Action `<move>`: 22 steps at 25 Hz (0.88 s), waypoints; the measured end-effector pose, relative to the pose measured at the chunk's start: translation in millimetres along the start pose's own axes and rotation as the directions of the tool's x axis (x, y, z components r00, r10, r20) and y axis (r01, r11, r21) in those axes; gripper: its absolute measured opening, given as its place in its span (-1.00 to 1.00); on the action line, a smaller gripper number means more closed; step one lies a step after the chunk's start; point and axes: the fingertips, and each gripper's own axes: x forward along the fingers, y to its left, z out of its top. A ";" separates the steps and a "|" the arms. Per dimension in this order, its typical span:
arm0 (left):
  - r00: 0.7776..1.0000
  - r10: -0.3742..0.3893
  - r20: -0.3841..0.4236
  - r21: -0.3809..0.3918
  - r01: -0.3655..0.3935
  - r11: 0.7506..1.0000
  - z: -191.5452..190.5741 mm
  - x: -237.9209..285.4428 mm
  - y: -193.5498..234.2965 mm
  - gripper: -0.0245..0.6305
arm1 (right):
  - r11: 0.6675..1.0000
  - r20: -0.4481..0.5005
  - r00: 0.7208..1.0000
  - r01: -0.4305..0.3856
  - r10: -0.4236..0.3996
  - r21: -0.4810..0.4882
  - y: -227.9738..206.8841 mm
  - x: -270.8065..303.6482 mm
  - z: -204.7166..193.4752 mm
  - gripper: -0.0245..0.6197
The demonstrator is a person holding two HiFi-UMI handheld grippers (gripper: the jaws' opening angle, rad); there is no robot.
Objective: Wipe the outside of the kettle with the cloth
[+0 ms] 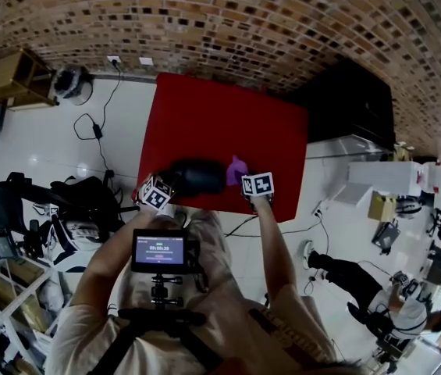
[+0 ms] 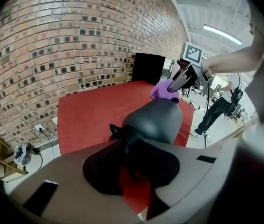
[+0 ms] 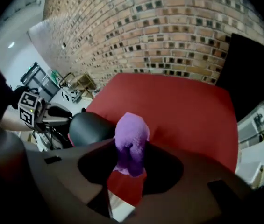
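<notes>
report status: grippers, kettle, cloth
Left gripper shut on kettle. Right gripper shut on purple cloth, beside kettle. Nothing blocking on red table.

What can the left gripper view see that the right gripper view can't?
Only the left gripper view: the left gripper shut on the kettle's handle, the right gripper's marker cube, and a person standing past the red table. Only the right gripper view: the left gripper's marker cube, and the purple cloth up close, pinched in the right gripper's jaws. Both: kettle, cloth, red table, brick wall.
</notes>
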 end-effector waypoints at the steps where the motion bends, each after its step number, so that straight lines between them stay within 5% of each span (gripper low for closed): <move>1: 1.000 -0.001 -0.001 -0.002 0.001 1.000 1.0 0.2 0.9 -0.69 | 1.000 0.064 0.998 -0.008 0.009 -0.023 16.8 -9.9 18.1 -0.40; 6: 0.999 -0.006 -0.037 -0.031 0.005 1.000 -1.2 3.6 2.9 -0.69 | 0.961 0.187 0.965 -0.139 0.186 -0.239 141.1 -20.8 84.7 -0.40; 9: 0.998 -0.027 -0.058 -0.052 0.024 0.998 -4.3 4.1 -0.2 -0.69 | 0.910 0.096 0.963 -0.201 0.251 -0.363 205.2 8.8 79.7 -0.40; 11: 0.998 -0.023 -0.057 -0.036 0.021 0.999 -4.5 6.2 3.1 -0.69 | 0.879 0.012 0.976 -0.190 0.218 -0.438 221.9 32.7 60.4 -0.40; 14: 0.998 -0.023 -0.062 -0.018 0.022 1.000 -6.2 7.8 5.5 -0.69 | 0.877 -0.037 0.989 -0.143 0.142 -0.459 200.9 46.3 30.0 -0.40; 22: 0.998 -0.042 -0.055 -0.014 0.041 0.999 -0.2 3.5 8.5 -0.69 | 0.987 0.053 0.998 -0.029 0.038 -0.156 51.3 9.3 -15.1 -0.40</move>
